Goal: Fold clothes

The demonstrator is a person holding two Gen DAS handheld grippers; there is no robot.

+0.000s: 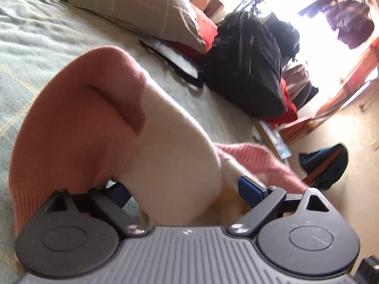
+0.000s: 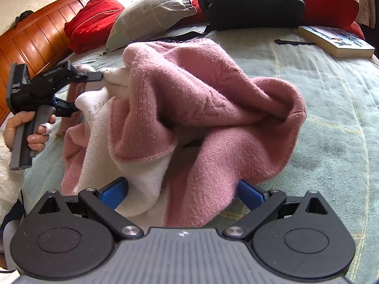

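While the pink and white sweater (image 2: 180,108) is lying bunched in the middle of the bed (image 2: 331,108), both tools are sitting at its edges with their jaws spread wide. In the right wrist view, the right gripper (image 2: 182,193) is standing open at six o'clock of the heap, its blue pads (image 2: 113,193) straddling the near hem, one beside the white part and one beside the pink, neither pressing on the knit as far as can be seen. The left gripper (image 2: 87,92), held in a hand (image 2: 30,132), is lying at nine o'clock of the heap, its jaws also open, with a white fold bulging between them; from its own camera the cloth is filling the gap without being pinched.

The heap is running roughly from ten o'clock toward four o'clock across that view, with a pillow (image 2: 151,14), a black bag (image 2: 251,2) and a book (image 2: 336,40) well beyond it at twelve to one o'clock. The left tool is probably nearer to a firm hold, since cloth is already sitting deep in its jaws, so the coming move is likely turning on which edge each tool closes on before the sweater is being spread flat.
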